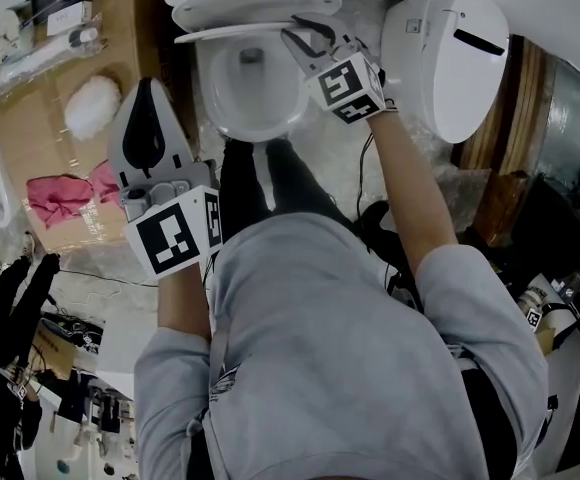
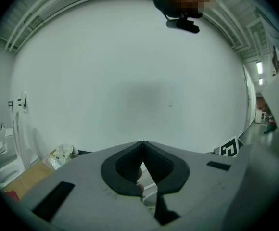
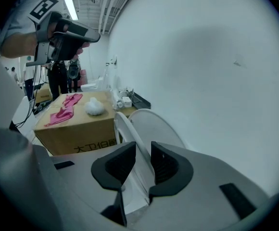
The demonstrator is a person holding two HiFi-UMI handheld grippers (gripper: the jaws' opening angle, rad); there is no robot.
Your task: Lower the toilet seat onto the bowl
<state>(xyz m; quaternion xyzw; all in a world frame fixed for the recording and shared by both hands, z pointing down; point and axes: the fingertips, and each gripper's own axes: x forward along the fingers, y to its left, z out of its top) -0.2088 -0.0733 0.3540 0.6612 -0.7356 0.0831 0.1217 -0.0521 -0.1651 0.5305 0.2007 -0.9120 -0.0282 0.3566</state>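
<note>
A person's grey top (image 1: 350, 368) fills the bottom of the head view, with both arms reaching up the frame. At left centre the left claw (image 1: 148, 93) is held clear of the toilet. In its own view the left claw (image 2: 143, 146) is clenched: the dark pads meet at their tips, nothing is between them, and only a plain wall (image 2: 139, 71) lies ahead. Higher in the head view and right of centre, the right claw (image 1: 305, 36) sits at the edge of the seat (image 1: 220, 35). Its own view shows the right claw (image 3: 143, 150) grasping the seat (image 3: 125, 129), the thin white ring passing between the two pads. The seat stands raised and tilted, not yet down on the bowl (image 1: 207, 93), which lies open just below it in the head view. The lid (image 3: 161, 129) stands upright close behind the seat. A cardboard box (image 1: 30, 138) sits in the upper left of the head view, with a pink cloth (image 1: 60, 196) and a white tuft (image 1: 92, 106) on it. A white oval unit (image 1: 440, 58) is in the upper right.
</note>
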